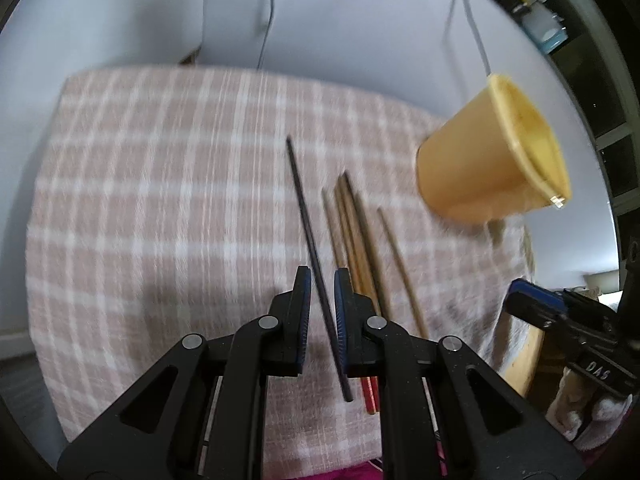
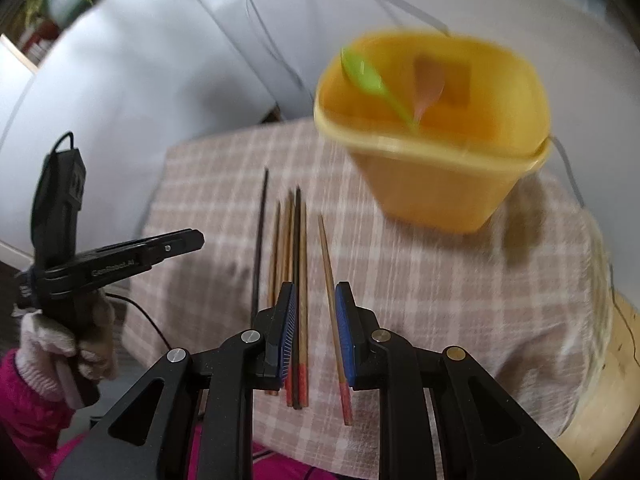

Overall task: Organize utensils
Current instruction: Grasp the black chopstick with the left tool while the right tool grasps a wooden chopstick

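We saw soft, even daylight in both wrist views, with only a faint shadow beside the yellow cup (image 2: 436, 168). Motion blur smeared the checked cloth (image 1: 168, 200) and the chopsticks (image 1: 360, 240). A small glare spot sat on the cup's rim. Fisheye bending curved the edges, and dark vignetting ringed each frame.

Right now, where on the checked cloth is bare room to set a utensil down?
The wide stretch of checked cloth left of the black chopstick is bare. It is crowded between that chopstick and the yellow bin, where the wooden chopsticks lie bunched.
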`<action>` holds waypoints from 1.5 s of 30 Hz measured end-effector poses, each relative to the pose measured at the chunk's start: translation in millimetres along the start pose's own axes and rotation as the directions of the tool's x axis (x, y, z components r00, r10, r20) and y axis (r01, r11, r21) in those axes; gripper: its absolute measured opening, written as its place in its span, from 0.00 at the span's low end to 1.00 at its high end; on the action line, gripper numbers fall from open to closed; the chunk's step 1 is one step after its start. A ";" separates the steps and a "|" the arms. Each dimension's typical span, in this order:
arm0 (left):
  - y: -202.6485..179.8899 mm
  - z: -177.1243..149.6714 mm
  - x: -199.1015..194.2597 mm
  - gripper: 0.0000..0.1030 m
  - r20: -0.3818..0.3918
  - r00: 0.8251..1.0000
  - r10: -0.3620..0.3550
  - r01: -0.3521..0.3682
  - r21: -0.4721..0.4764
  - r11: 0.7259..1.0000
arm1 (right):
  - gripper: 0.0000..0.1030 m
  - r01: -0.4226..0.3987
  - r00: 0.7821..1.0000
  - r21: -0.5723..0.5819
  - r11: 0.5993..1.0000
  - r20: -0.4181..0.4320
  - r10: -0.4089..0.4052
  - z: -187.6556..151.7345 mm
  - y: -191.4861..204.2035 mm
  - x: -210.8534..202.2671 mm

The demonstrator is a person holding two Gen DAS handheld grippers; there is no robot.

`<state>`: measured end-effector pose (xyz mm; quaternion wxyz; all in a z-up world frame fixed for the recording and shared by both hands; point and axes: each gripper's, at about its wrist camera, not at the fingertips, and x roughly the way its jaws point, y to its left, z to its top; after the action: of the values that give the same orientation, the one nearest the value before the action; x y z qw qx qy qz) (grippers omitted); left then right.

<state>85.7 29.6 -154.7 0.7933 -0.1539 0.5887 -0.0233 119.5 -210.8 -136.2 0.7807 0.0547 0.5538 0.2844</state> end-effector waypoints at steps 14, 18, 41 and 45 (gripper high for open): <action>3.4 28.9 46.9 0.16 -0.046 0.997 0.062 -0.065 -0.060 0.996 | 0.18 0.024 0.991 0.002 1.000 -0.132 -0.024 -4.1 -1.5 59.7; 6.8 46.1 56.0 0.16 -0.051 0.996 0.076 -0.079 -0.074 0.994 | 0.18 0.031 0.990 0.011 0.999 -0.139 -0.029 -1.8 -5.0 62.7; 10.1 68.2 88.1 0.16 -0.053 0.992 0.111 -0.112 -0.010 0.994 | 0.18 0.105 0.982 -0.036 0.994 -0.154 -0.109 15.0 9.0 90.1; 5.8 65.5 89.3 0.16 -0.047 0.993 0.112 -0.113 0.000 0.994 | 0.18 0.124 0.979 -0.069 0.990 -0.156 -0.134 18.8 16.6 97.8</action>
<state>173.8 29.9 -222.0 0.7791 -0.1210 0.6149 0.0186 152.0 -143.4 -203.9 0.7517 -0.0274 0.6086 0.2527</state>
